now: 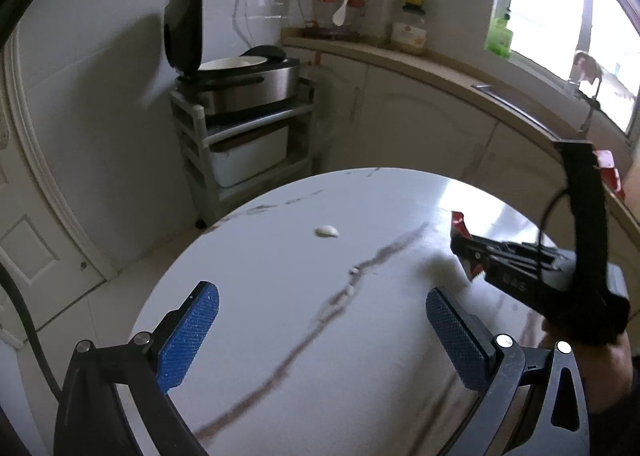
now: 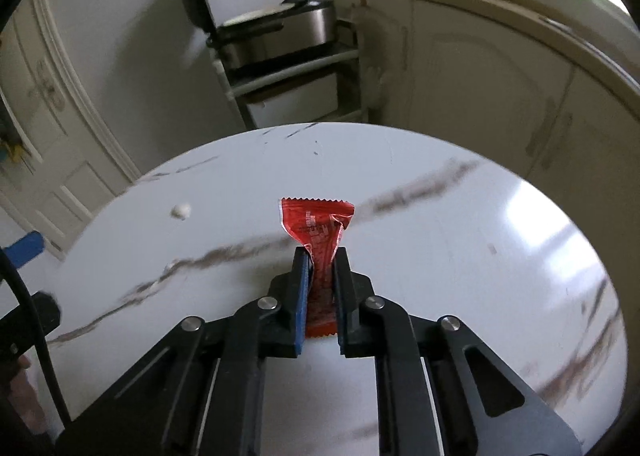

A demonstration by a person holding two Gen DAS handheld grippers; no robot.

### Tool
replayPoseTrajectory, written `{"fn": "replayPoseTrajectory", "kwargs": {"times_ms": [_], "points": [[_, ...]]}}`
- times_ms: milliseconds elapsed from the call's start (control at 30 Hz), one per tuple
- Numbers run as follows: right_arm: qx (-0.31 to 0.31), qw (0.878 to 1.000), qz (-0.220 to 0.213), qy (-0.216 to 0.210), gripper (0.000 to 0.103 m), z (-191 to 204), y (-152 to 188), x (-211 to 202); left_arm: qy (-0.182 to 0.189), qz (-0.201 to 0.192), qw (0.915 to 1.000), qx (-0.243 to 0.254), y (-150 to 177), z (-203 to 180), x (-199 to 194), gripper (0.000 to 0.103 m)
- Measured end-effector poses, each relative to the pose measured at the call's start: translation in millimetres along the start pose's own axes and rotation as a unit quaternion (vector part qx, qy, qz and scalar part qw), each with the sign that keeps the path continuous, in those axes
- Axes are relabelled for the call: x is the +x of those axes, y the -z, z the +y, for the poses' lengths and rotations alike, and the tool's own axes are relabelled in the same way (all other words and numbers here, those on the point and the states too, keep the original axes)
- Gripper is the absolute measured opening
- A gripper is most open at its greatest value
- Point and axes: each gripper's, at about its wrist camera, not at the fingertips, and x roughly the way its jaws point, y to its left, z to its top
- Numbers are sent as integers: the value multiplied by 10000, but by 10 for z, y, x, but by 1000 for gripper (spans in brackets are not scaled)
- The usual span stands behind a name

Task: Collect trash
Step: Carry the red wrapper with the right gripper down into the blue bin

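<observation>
My right gripper (image 2: 321,256) is shut on a red snack wrapper (image 2: 318,228) and holds it above the white marble table (image 2: 460,256). The wrapper's crimped end sticks out past the fingertips. In the left wrist view the right gripper (image 1: 460,244) shows at the right with a bit of the red wrapper (image 1: 459,224). My left gripper (image 1: 320,304) is open and empty over the near part of the table (image 1: 280,288). A small white scrap (image 1: 327,231) lies on the table ahead of the left gripper; it also shows in the right wrist view (image 2: 181,211).
A rice cooker (image 1: 240,79) with its lid up sits on a shelf cart (image 1: 248,143) beyond the table. Cream cabinets and a counter (image 1: 420,63) run along the right, with bottles, a rack and a sink under a window. A white door is at the left.
</observation>
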Motion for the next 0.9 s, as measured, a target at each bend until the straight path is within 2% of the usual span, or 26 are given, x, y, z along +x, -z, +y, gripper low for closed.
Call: {"fn": "replayPoseTrajectory", "kwargs": {"times_ms": [167,400,600,667,767,900], "points": [[386,9987,-319,-47,11,-119,337,-535,269,-78,9992,301,184,-366,-235,102],[891,9925,-831,89,11,-347,989,-1444,661,-160,9944,814,627,-1050,-579,102],[1379,9810,-1313,381,11,-706,1720,-2307,1119,-272,9862,1188,1057,-1738,-882,102],[1546,9755,-1480,511,11,-845,1956,-2587,1306,-337,9815,1359,1212,-1990,-978,102],[1779,9658,-1712,790,11,-1098,2356,-3009,1633,-415,9698,1761,1461,-2418,-1098,102],[2166,9499,-1895,1215,11,-1501,2912,-3445,2043,-524,9485,2363,1830,-3002,-1197,102]]}}
